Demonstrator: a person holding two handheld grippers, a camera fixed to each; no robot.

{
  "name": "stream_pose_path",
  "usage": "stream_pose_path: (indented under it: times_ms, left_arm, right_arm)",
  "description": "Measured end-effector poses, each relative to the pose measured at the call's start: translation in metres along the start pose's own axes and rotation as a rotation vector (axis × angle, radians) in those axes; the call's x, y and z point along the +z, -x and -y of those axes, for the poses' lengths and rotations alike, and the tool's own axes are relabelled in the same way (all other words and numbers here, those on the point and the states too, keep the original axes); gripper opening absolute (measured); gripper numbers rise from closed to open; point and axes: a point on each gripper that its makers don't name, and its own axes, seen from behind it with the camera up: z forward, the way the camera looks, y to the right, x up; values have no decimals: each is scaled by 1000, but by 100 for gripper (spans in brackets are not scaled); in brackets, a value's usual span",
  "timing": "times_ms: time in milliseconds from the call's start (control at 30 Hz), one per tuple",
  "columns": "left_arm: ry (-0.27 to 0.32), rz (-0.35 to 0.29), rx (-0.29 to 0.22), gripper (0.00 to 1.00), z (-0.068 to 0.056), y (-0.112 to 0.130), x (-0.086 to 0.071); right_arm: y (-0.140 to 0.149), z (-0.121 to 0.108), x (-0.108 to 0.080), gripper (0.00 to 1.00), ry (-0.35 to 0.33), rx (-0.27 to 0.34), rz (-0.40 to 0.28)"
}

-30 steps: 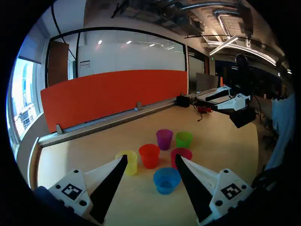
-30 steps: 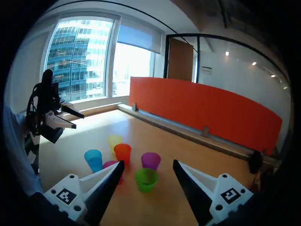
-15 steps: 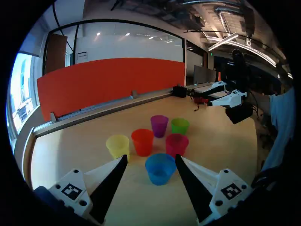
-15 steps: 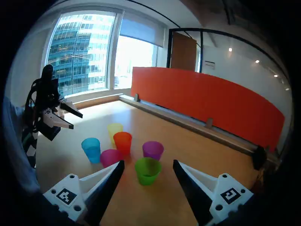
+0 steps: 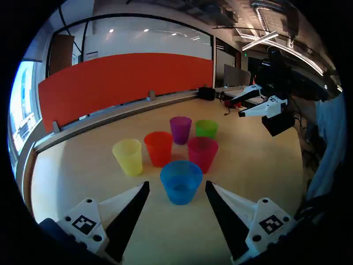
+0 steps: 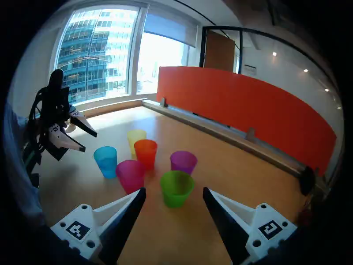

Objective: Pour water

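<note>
The left hand-held gripper [image 5: 176, 183] has come in closer to the cups over the last second, and so has the right hand-held gripper [image 6: 173, 189]; left one's spread wide, with the blue cup [image 5: 181, 187] just ahead between its tips, untouched; right behind the blue cup are the pink cup [image 5: 202, 152] and orange cup [image 5: 159, 148]; yellow cup [image 5: 128, 157] back-left of it; purple cup [image 5: 180, 129] and green cup [image 5: 206, 128] farthest behind; right one's wide too, holding nothing, fingertips flanking the green cup; everything's upright on the bench [image 5: 264, 163].
</note>
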Motion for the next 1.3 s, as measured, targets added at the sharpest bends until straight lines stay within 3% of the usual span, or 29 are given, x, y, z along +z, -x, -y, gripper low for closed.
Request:
stream_pose_path:
  times_ms: [267, 667, 1300]
  left_arm:
    - [14, 57, 30, 94, -7, 18, 10]
    - [39, 109, 24, 94, -7, 28, 28]
    - [71, 121, 23, 94, -8, 20, 62]
  right_arm:
    - [9, 3, 10, 100, -10, -4, 17]
    - [16, 5, 23, 100, -25, -16, 40]
    - [22, -3, 42, 100, -34, -17, 61]
